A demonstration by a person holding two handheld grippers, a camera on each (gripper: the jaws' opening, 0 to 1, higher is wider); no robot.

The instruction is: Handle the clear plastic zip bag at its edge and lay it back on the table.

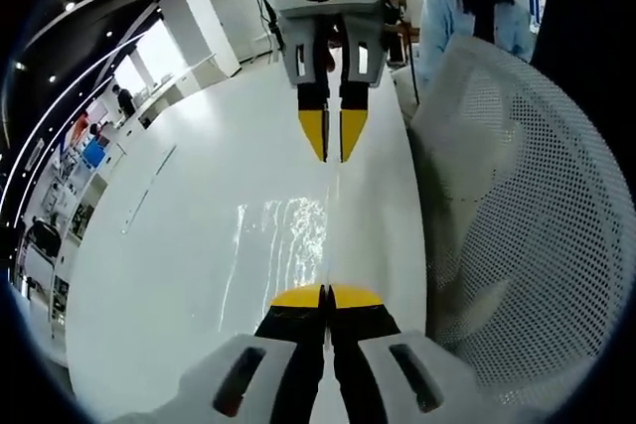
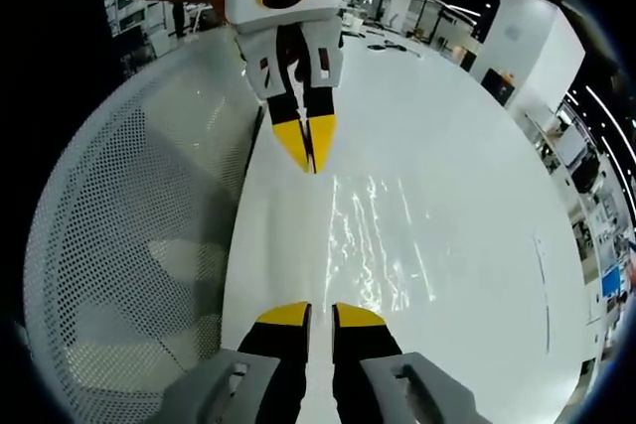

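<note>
**Clear zip bag held at opposite edges above a white table**

Landmark: the glossy white table [image 1: 179,245], seen in both views.

- Clear plastic zip bag [image 1: 283,245]: shown as a wrinkled, glinting transparent sheet stretched over the table between the two grippers. Whether it rests on the table surface cannot be told.
- Left gripper [image 1: 327,297], yellow-tipped with black jaws: jaws are pressed together on the near edge of the bag in the left gripper view. In the right gripper view it [image 2: 306,151] is seen across the table, tips closed at the bag's far edge [image 2: 373,235].
- Right gripper [image 2: 318,313], same make: jaws are drawn nearly together, a thin gap remaining, at the bag's edge; a grip on the film cannot be confirmed. In the left gripper view it [image 1: 332,141] is seen with tips close together.
- White perforated mesh chair back [image 1: 527,215]: placed just beside the table's edge.
- A person in a light blue shirt [image 1: 447,17]: stood beyond the table.
</note>
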